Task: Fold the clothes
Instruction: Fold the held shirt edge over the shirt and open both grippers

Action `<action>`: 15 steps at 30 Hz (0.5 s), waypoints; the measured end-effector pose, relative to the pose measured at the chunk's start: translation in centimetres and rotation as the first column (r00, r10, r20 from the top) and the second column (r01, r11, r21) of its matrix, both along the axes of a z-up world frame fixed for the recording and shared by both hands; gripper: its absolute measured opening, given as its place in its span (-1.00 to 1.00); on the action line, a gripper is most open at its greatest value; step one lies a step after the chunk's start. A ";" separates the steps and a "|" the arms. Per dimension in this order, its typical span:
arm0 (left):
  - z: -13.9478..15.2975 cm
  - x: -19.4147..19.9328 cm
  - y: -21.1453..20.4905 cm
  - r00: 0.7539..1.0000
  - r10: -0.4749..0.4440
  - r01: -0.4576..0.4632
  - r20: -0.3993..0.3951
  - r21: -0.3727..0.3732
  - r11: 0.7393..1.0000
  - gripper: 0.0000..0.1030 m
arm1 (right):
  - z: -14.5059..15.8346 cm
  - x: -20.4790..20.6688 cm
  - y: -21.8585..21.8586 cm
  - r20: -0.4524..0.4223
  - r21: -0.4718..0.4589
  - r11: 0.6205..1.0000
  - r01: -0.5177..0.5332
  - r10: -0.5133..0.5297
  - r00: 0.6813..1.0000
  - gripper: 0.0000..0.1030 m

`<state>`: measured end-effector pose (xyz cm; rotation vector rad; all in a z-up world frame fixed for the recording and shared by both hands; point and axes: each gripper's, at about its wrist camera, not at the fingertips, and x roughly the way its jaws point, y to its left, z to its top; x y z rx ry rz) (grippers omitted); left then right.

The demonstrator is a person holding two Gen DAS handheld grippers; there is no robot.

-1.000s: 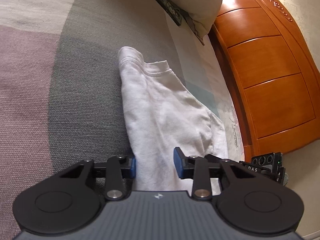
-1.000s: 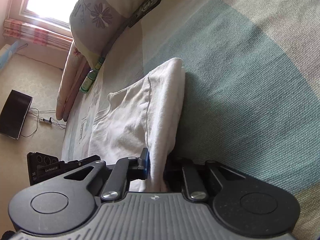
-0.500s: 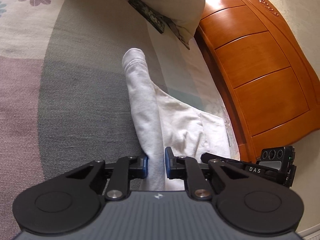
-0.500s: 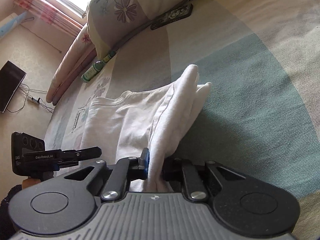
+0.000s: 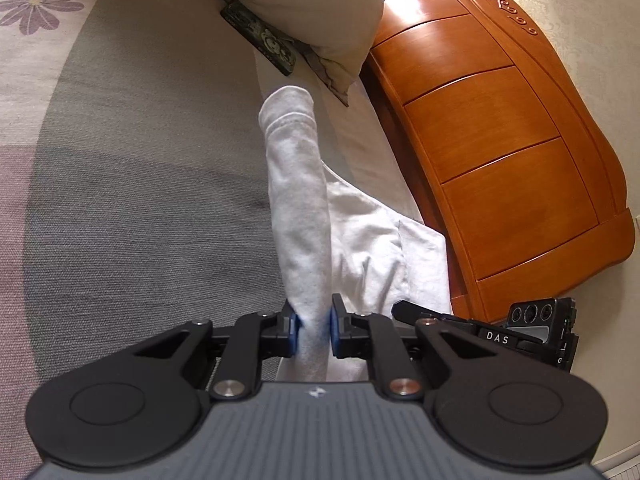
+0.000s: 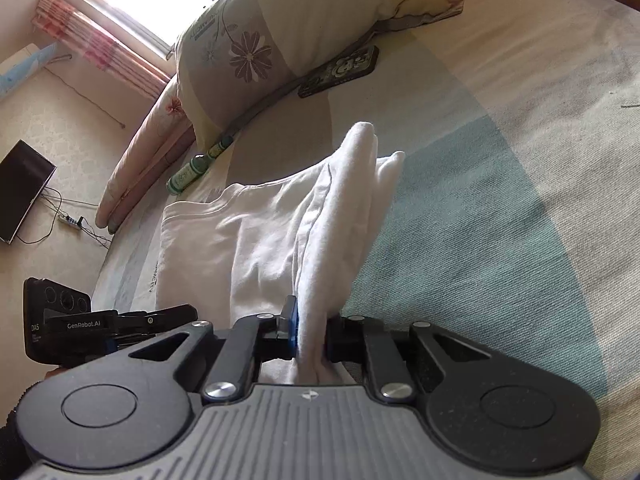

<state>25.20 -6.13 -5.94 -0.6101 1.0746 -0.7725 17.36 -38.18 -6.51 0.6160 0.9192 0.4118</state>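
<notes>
Two hand-held grippers — left (image 5: 313, 330), right (image 6: 311, 332) — pinch white garment (image 5: 298, 200) edge.

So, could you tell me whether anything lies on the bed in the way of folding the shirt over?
Nothing visible does. Both the left gripper and right gripper are shut on the shirt, and the bedspread beside it is bare. The phone and bottle lie farther off by the pillow.

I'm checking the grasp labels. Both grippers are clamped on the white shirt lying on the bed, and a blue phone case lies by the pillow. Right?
Only the colour is wrong: the phone case is dark with a green pattern, as the right wrist view shows. Both the left gripper and the right gripper are clamped on the white shirt.
</notes>
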 end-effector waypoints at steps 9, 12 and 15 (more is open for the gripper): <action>-0.7 1.4 -5.3 0.994 -0.093 0.093 -0.062 -0.004 0.996 -0.78 | 0.3 0.2 -5.9 -0.032 -0.029 0.995 0.097 -0.098 0.995 -0.70; -0.6 2.5 -8.7 0.990 -0.130 0.129 -0.063 -0.018 0.991 -0.78 | 0.5 0.4 -8.9 -0.042 -0.044 0.989 0.143 -0.145 0.988 -0.70; -0.4 3.6 -12.3 0.984 -0.168 0.167 -0.057 -0.032 0.985 -0.78 | 1.0 0.9 -12.0 -0.043 -0.072 0.980 0.188 -0.191 0.981 -0.70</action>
